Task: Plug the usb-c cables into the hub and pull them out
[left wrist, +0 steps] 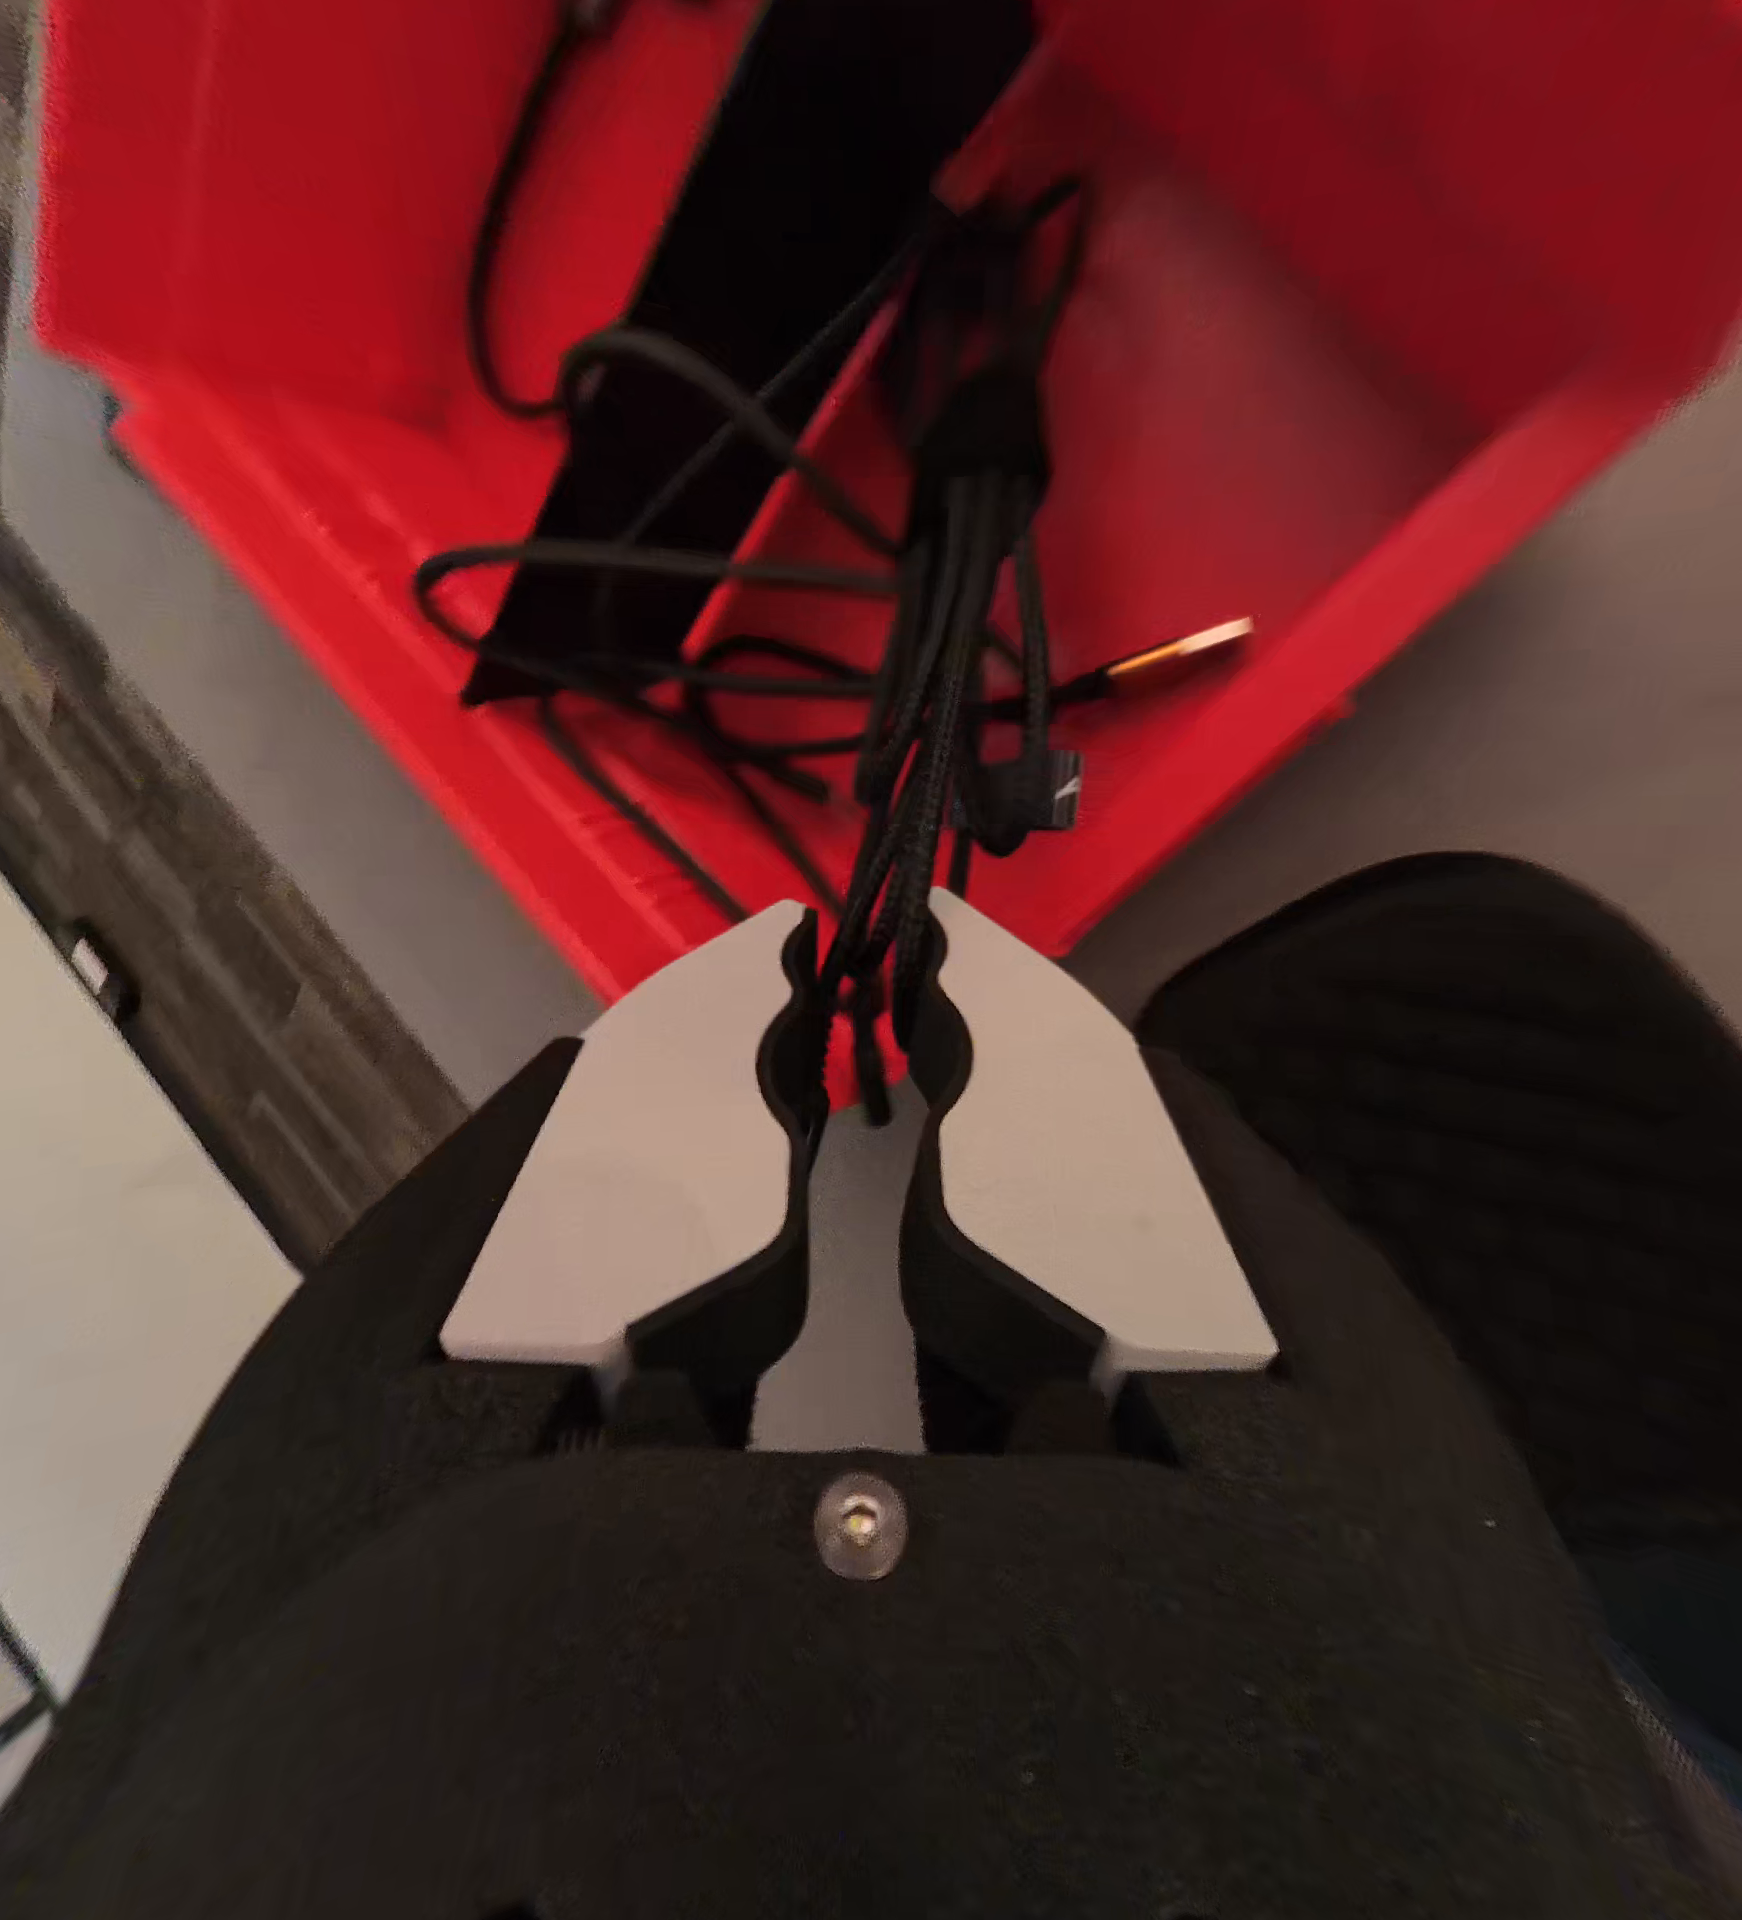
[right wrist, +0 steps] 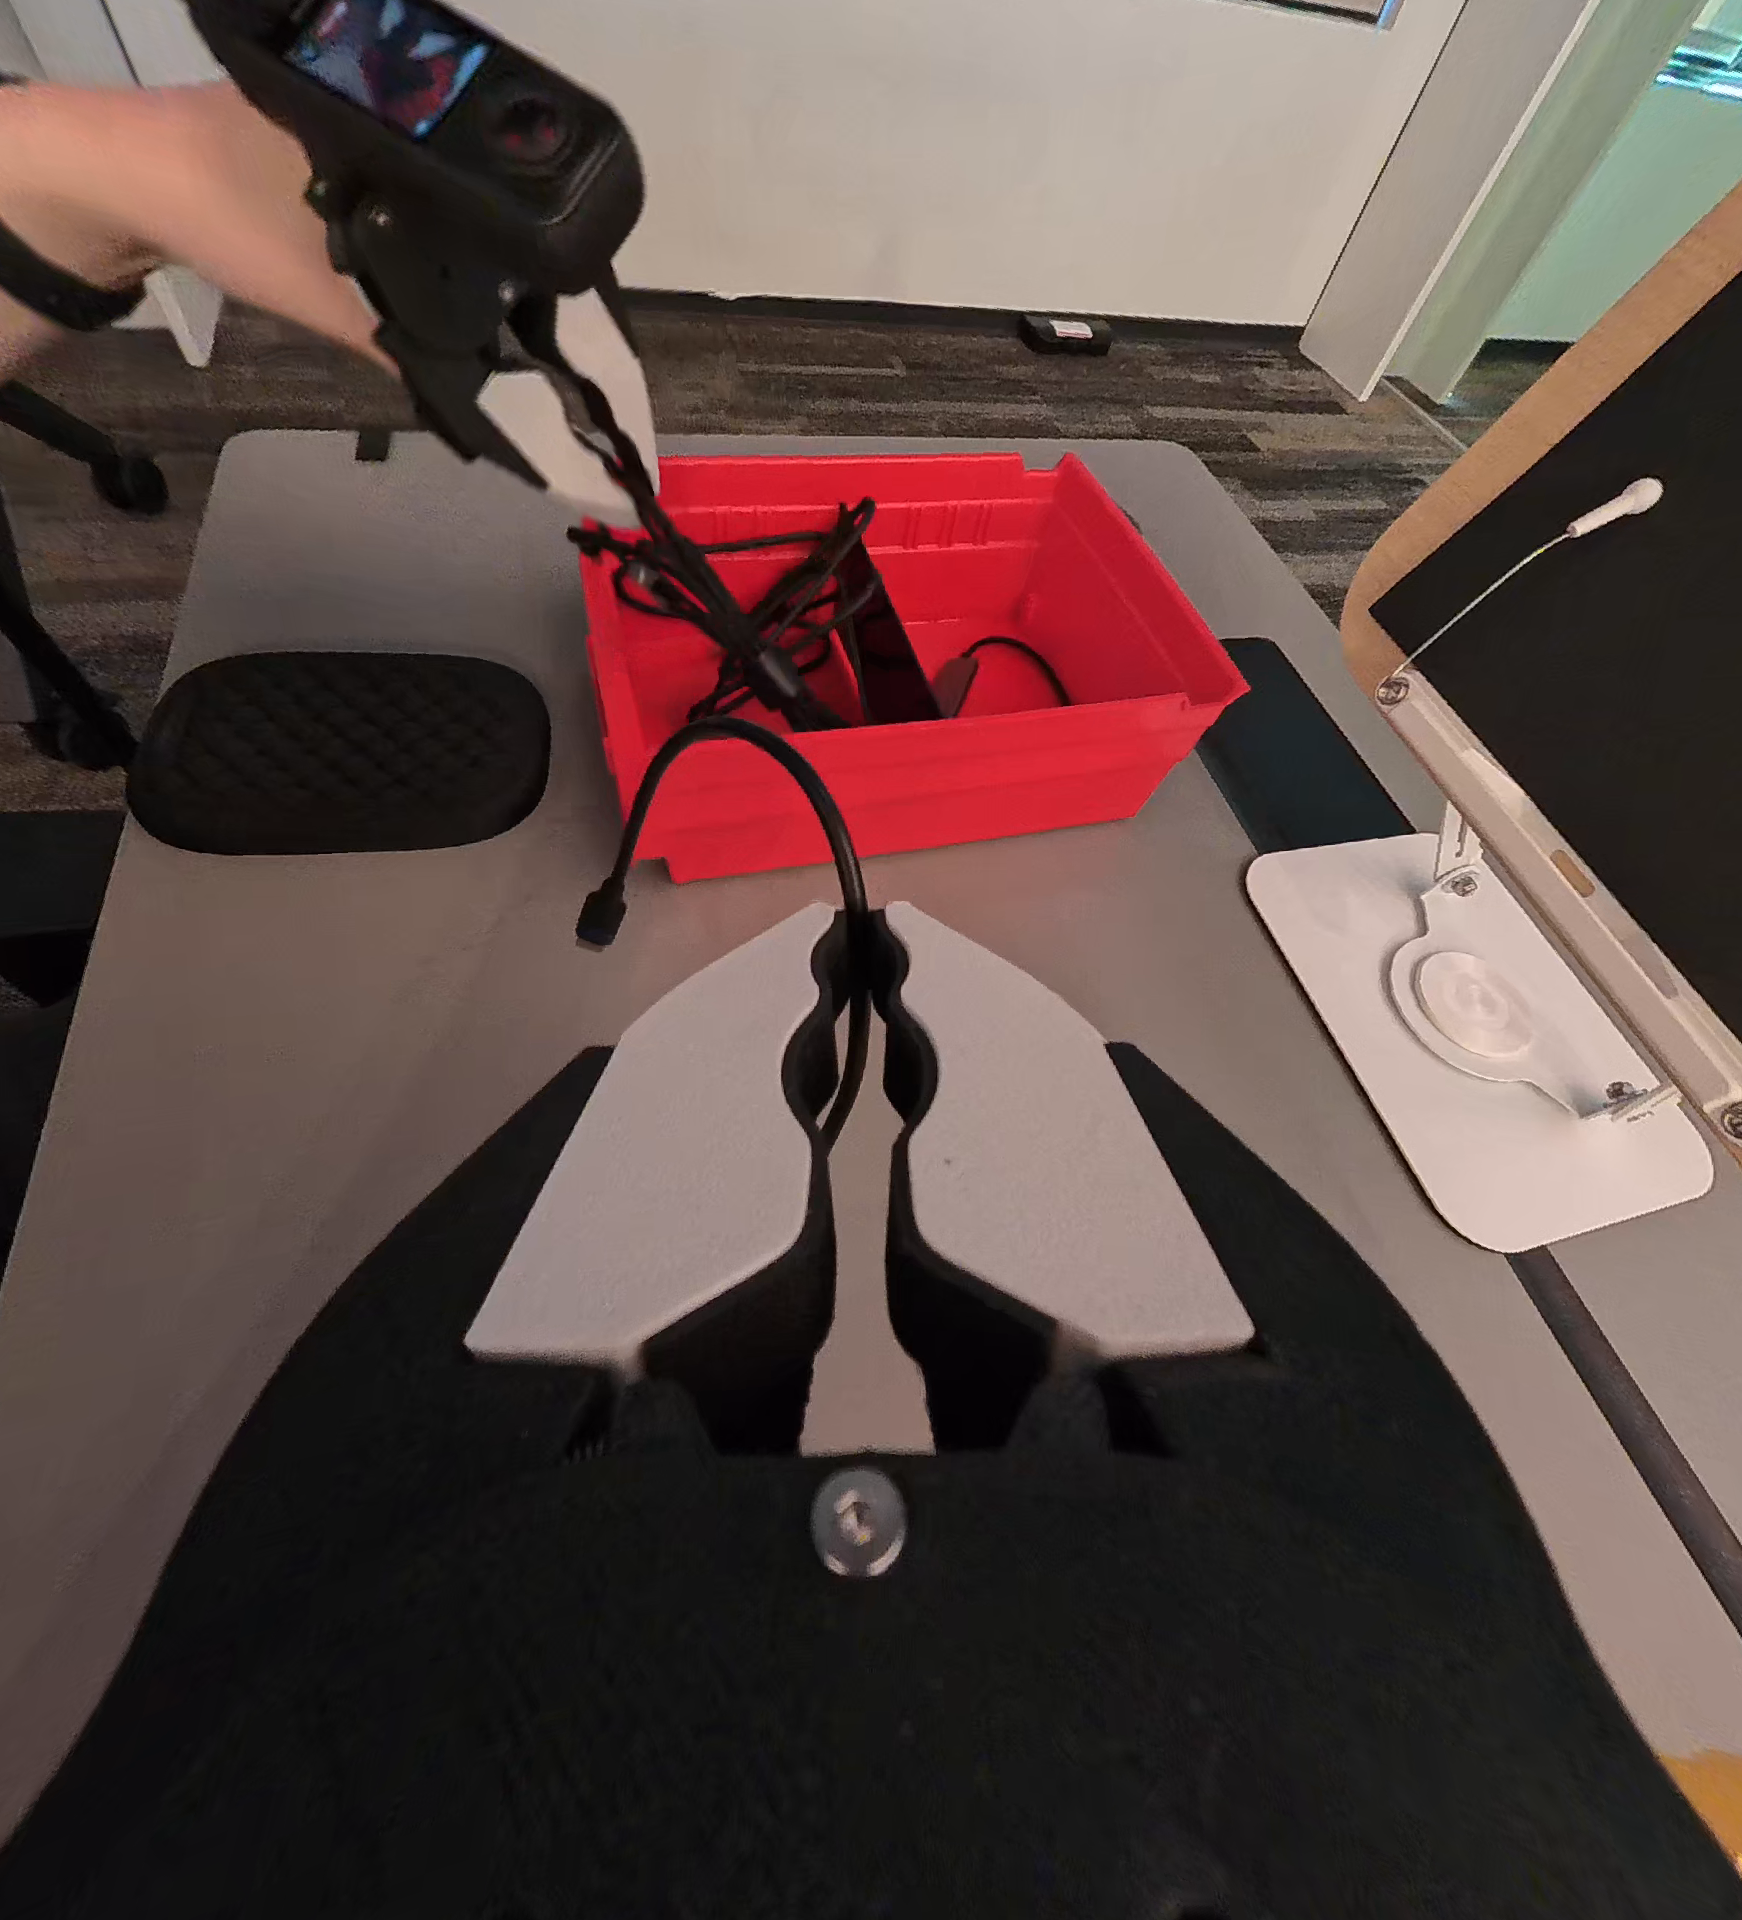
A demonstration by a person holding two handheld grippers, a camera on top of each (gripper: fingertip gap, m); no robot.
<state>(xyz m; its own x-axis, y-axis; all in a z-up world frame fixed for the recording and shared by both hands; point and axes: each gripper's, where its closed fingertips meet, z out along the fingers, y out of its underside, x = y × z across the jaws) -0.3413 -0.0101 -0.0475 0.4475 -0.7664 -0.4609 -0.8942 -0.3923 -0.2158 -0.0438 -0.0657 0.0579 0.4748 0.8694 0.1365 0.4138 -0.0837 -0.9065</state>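
Your left gripper is clamped on a bundle of braided cables rising out of the red bin; your right gripper pinches one black cable whose plug dangles free, near the bin's front wall. The bundle looks tangled, so lifting further could drag loose loops out or tip the bin. I cannot pick out the hub for certain; it may be the dark piece right of the divider. The grey table carries a black pad at left and a white stand at right; carpet and white walls lie beyond.
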